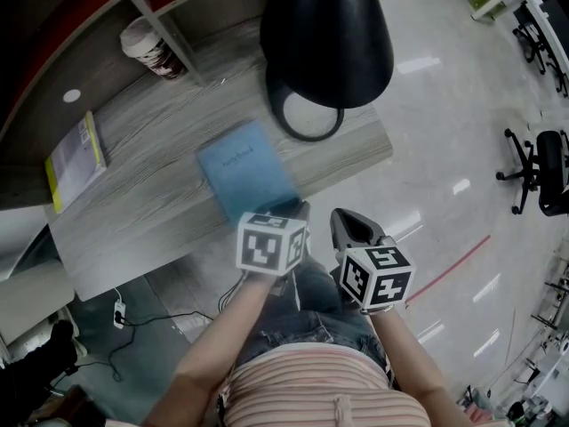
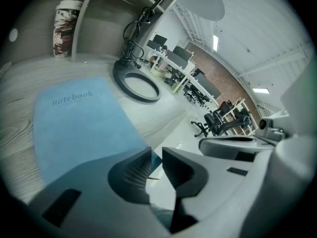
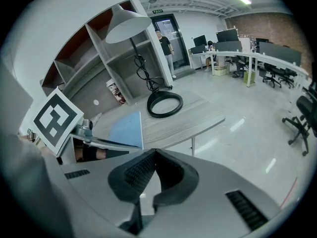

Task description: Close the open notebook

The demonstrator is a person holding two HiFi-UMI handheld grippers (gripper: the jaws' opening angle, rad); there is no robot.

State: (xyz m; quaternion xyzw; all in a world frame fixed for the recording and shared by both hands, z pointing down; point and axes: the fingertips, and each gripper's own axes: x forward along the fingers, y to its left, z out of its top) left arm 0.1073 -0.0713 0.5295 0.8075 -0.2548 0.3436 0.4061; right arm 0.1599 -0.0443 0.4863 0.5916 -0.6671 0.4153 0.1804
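Note:
A blue notebook [image 1: 244, 172] lies closed on the grey wood desk [image 1: 151, 212], cover up, blurred in the head view. The word on its cover shows in the left gripper view [image 2: 74, 128]. My left gripper [image 1: 292, 208] is at the notebook's near right corner. Its jaws [image 2: 156, 152] stand almost together with the blue corner between their tips. My right gripper [image 1: 342, 222] hangs off the desk's front edge to the right, shut with nothing in it [image 3: 154, 152]. From the right gripper view the notebook [image 3: 126, 128] sits just past the left gripper's marker cube [image 3: 54, 118].
A black lamp shade [image 1: 324, 34] hangs over the desk, its ring base [image 1: 307, 118] just behind the notebook. A paper cup [image 1: 147, 47] stands on the shelf and a yellow booklet [image 1: 76, 158] lies at the far left. Office chairs [image 1: 542, 167] stand on the floor.

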